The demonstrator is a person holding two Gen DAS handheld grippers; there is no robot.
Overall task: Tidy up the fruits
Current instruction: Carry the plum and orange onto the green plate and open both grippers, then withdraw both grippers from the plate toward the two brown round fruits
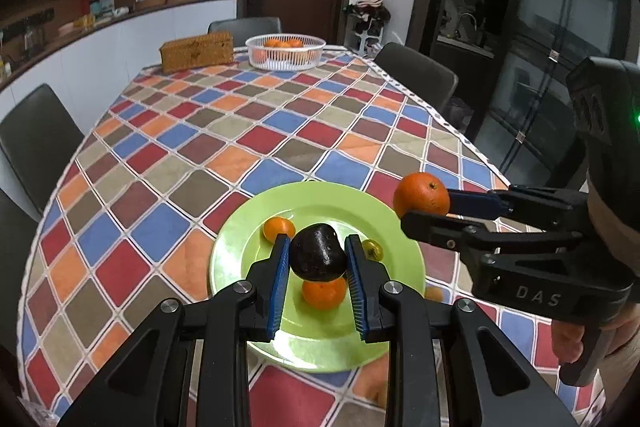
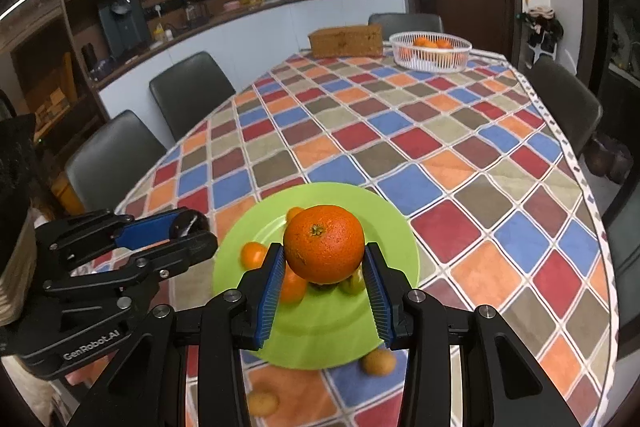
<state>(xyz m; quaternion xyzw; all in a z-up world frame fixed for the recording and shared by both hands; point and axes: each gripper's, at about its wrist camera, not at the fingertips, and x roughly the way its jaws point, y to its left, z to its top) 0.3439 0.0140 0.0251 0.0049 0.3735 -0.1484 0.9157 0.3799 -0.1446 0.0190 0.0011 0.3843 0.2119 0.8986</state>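
Fruits sit at lower centre on a green plate (image 1: 240, 239); the left gripper (image 1: 318, 259) clamps a dark fruit (image 1: 318, 258) above it. At right, the right gripper (image 2: 325, 259) grips a large orange (image 2: 324, 243)

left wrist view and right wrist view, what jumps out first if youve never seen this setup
Two fruits held in mid-air over the green plate: the left tongs clamp a dark, almost black fruit, and the right tongs clamp a big orange. Next comes the bright checkered tablecloth, with a white basket of oranges at its far end.
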